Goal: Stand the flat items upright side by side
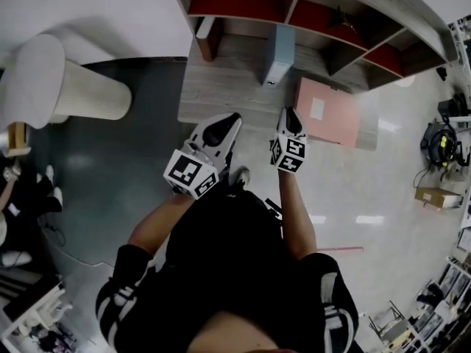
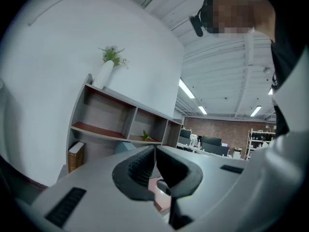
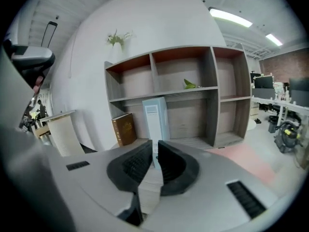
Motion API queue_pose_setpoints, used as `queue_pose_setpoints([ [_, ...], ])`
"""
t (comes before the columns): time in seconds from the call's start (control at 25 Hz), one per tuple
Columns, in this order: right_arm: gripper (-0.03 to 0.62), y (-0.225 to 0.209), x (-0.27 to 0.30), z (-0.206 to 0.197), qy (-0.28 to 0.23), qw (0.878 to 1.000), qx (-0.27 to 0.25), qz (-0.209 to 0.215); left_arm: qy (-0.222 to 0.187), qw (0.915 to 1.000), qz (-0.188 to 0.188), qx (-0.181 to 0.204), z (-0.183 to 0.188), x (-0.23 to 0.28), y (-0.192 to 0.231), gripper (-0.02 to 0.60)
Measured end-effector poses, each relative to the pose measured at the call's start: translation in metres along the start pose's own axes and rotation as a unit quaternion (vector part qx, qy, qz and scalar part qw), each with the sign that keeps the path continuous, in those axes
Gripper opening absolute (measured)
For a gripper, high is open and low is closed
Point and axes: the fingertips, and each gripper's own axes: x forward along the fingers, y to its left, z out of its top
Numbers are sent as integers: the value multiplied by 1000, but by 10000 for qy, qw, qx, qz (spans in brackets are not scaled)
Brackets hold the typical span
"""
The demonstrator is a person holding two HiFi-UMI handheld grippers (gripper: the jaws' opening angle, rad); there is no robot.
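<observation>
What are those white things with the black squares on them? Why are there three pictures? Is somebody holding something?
There is no robot here. A person holds a grabbing tool in each hand. One picture comes from a camera on the person's head, looking down. It shows the left gripper and the right gripper, each with a cube of square markers on it. The other two pictures come from small cameras riding on the grippers, looking along their two jaws. In front is a shelf. Before it, a light blue box and a brown book stand upright. A pink flat box lies flat. Both grippers hold nothing: the left jaws are shut and the right jaws are almost together.
</observation>
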Motion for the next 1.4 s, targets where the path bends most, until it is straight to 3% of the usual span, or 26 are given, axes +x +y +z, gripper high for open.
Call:
queue_pose_setpoints([
  [0.08,29,2,-29,-1,-32,10000,11,14,-17,10000,1,12,-3,-14,-18,32],
  [0.56,25,44,-168,-3,-338,9985,281,324,-56,9992,-352,157,-18,-65,-89,32],
  [1.04,25,73,-254,-10,-533,9977,373,-182,66,9967,-804,93,-34,-103,-99,32],
  [1.24,31,83,-270,-7,-830,9955,432,-158,-44,9952,-973,-58,-35,-111,-103,34],
  [1.28,133,84,-271,-6,-886,9949,466,-155,-77,9947,-1015,-123,-35,-112,-105,106],
  [1.32,274,84,-273,-5,-907,9945,494,-172,-59,9942,-1061,-166,-37,-112,-106,254],
  [1.36,300,83,-275,-5,-908,9944,503,-215,-5,9937,-1108,-163,-39,-112,-108,293],
  [1.4,301,82,-278,-5,-910,9942,495,-279,60,9932,-1155,-126,-42,-112,-110,293],
])
